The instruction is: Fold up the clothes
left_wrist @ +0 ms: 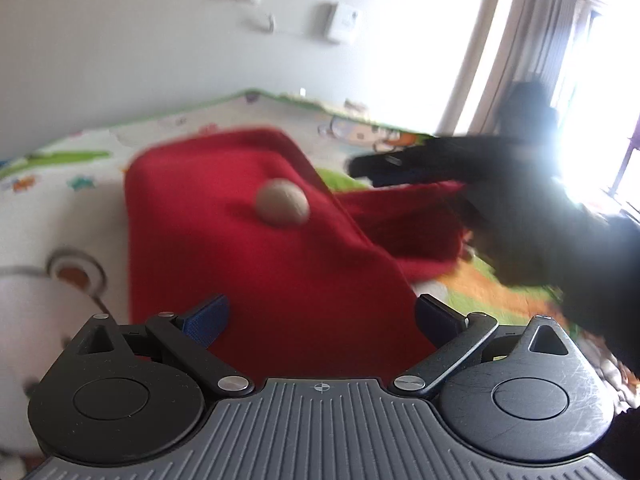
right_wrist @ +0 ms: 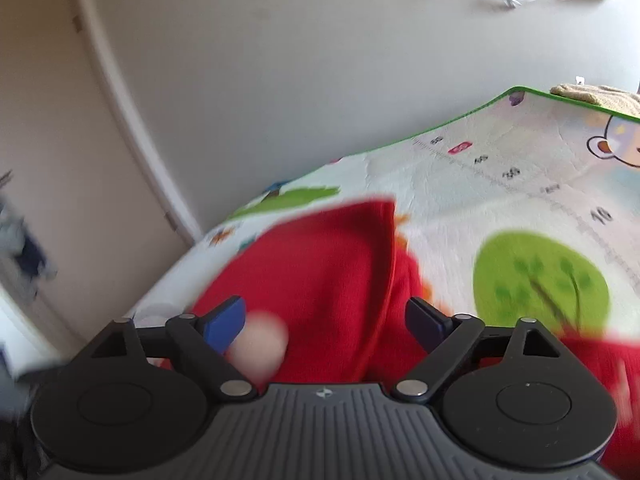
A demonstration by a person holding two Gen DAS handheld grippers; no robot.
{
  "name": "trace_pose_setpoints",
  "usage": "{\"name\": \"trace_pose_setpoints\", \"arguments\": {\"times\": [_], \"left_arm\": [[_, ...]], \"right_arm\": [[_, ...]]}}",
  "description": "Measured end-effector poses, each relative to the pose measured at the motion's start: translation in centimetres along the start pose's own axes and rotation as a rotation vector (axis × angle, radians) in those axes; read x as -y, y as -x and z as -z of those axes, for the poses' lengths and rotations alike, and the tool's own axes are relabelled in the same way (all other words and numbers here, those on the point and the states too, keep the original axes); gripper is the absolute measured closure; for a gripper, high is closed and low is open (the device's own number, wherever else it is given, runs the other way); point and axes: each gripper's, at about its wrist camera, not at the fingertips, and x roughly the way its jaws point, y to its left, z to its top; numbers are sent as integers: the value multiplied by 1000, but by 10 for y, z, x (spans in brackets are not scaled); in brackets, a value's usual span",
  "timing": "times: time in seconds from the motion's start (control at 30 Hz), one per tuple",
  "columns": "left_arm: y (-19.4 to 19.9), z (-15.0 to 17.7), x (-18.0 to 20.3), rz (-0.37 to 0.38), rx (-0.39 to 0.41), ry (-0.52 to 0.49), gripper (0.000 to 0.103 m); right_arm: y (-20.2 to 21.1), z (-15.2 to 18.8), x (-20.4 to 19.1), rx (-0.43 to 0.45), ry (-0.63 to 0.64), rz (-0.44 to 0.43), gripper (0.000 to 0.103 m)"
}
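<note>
Red garment (left_wrist: 260,248) on play mat (left_wrist: 60,168), left gripper (left_wrist: 320,320) fingers apart, right gripper (right_wrist: 324,320) fingers apart, apparently empty

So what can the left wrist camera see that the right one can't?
Only the left view shows the other black gripper reaching over the cloth, and a bright window. Only the right view shows a green cartoon tree and a beige knitted cloth. Both show the red fleece garment with its pale round pompom on the colourful play mat.

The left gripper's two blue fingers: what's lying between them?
Red garment fills the gap between the left gripper's open fingers, seen in the left wrist view.
</note>
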Motion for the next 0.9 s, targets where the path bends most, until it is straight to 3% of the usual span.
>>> {"name": "trace_pose_setpoints", "arguments": {"times": [0.13,0.27,0.43,0.57,0.67,0.8,0.9], "left_arm": [[-13,22,21,-100,-1,-77,1],[-14,20,50,-208,-31,-221,1],[-8,-16,88,-170,65,-335,1],[-38,-43,130,-133,102,-474,1],[-76,-58,156,-109,84,-535,1],[-125,-74,169,-78,56,-515,1],[-142,-86,166,-26,53,-388,1]], "right_arm": [[41,48,-10,0,47,-7,13],[75,73,-14,58,143,109,10],[120,70,9,140,155,288,6],[134,50,40,171,122,451,5],[130,36,65,133,85,570,5],[128,24,103,84,26,674,5],[142,16,113,129,2,670,5]]}}
